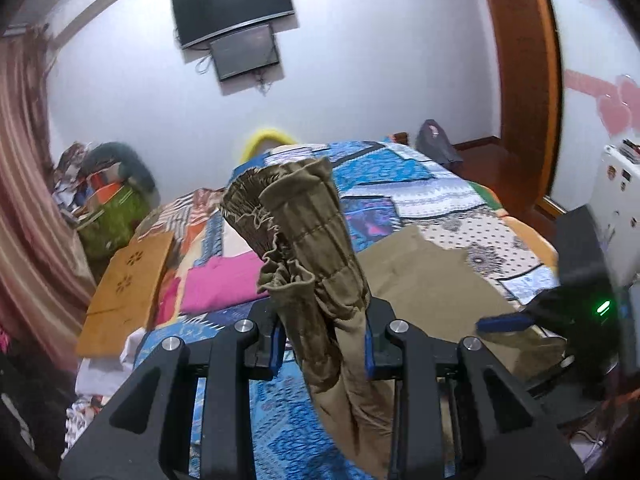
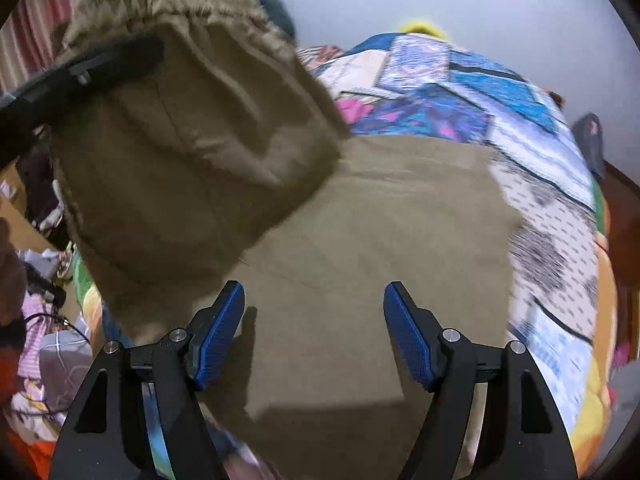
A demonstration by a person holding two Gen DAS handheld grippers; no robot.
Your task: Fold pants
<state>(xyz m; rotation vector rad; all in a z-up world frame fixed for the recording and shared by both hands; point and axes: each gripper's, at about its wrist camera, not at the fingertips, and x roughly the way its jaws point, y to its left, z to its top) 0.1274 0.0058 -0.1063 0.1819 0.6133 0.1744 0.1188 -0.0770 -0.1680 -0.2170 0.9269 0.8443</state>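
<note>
The khaki pants (image 1: 316, 240) are pinched between the 2 blue-padded fingers (image 1: 370, 350) of the left gripper (image 1: 325, 350), which are closed on the cloth just below the gathered elastic waistband (image 1: 280, 188). The waistband is lifted above the bed (image 1: 472, 200) and stands up in front of the left wrist camera, while the rest of the garment is spread flat on the patchwork bedspread to the right.

In the right wrist view, the right gripper (image 2: 314, 328) is seen with its 2 fingers (image 2: 412, 340) spread wide apart and nothing held between them; it is held over the flat part of the pants (image 2: 380, 220). The raised, bunched section is hung at the upper left of that view, where the black body of the left gripper is glimpsed beside it.

A pink cloth (image 1: 224, 284) and an orange board (image 1: 124, 292) are laid on the far left side of the bed. 2 dark screens (image 1: 236, 20) are mounted on the wall behind.
</note>
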